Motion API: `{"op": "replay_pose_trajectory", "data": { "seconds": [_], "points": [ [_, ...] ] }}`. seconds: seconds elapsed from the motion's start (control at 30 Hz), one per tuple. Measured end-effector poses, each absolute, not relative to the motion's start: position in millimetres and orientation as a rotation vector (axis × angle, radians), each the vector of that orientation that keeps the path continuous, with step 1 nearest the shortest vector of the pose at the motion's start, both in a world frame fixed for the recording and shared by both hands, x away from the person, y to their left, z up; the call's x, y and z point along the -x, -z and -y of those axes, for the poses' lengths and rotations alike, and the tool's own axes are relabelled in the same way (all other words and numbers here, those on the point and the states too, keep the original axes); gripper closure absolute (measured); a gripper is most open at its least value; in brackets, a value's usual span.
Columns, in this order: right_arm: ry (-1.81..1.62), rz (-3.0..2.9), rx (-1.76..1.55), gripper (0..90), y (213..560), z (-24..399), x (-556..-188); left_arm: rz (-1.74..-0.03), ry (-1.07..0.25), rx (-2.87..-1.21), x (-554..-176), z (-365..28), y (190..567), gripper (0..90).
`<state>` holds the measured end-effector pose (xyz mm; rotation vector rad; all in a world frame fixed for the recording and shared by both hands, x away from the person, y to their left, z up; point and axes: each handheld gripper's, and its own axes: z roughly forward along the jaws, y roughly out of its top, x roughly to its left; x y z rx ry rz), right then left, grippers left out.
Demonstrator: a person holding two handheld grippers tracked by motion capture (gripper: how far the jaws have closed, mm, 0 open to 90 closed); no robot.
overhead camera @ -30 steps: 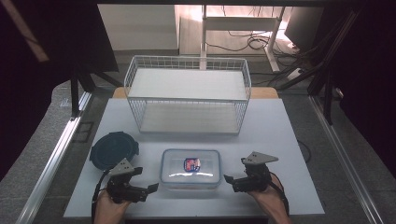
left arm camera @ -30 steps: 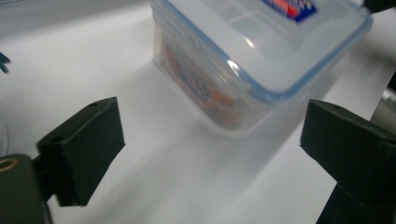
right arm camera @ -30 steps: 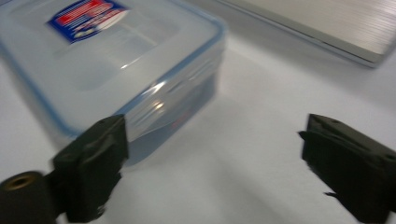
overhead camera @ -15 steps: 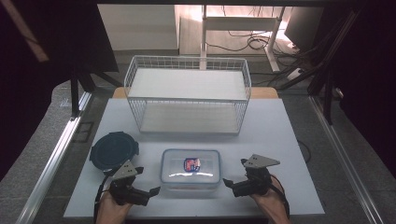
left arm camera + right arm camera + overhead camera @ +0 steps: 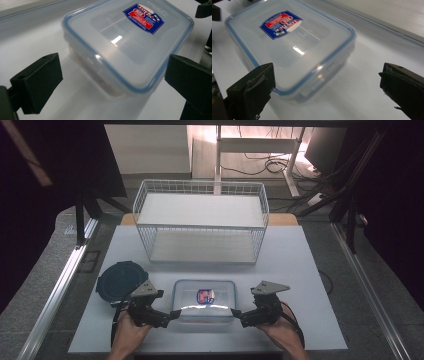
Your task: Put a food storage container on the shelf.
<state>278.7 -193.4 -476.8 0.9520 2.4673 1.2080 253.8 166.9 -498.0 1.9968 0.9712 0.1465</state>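
Left gripper point(image 5: 172, 314): jaws apart, at the box's point(image 5: 204, 300) 9 o'clock end.
Right gripper point(image 5: 234, 312): jaws apart, at 3 o'clock.
Advice: probably close both level, together.

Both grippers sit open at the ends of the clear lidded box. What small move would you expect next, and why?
Probably both ease inward and close on the box's short ends. The left gripper and right gripper flank the clear box, jaws open. In each gripper view a corner of the box lies between the jaws, not yet touched. Its lid looks seated, so a two-sided lift seems likely.
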Motion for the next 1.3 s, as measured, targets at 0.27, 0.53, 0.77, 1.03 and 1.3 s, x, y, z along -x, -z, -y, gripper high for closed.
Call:
{"op": "replay_pose_trajectory", "data": {
  "seconds": [0.27,0.53,0.77,1.03,1.3],
  "points": [
    [-1.202,-2.556,-1.011,0.0,477,177,-294,-0.979,-0.054,-2.02,-280,-156,499,0.2],
    [-1.284,-2.686,-1.187,0.0,495,171,-318,-0.997,0.171,-1.987,-297,-157,517,0.0],
    [-1.313,-2.777,-1.302,10.9,497,176,-318,-1.026,0.249,-1.923,-286,-172,517,15.5],
    [-1.394,-2.761,-1.302,38.8,487,196,-301,-0.998,0.317,-1.82,-269,-193,517,45.3],
    [-1.451,-2.739,-1.294,40.3,486,203,-299,-0.982,0.287,-1.817,-265,-192,515,49.1]
  ]
}}
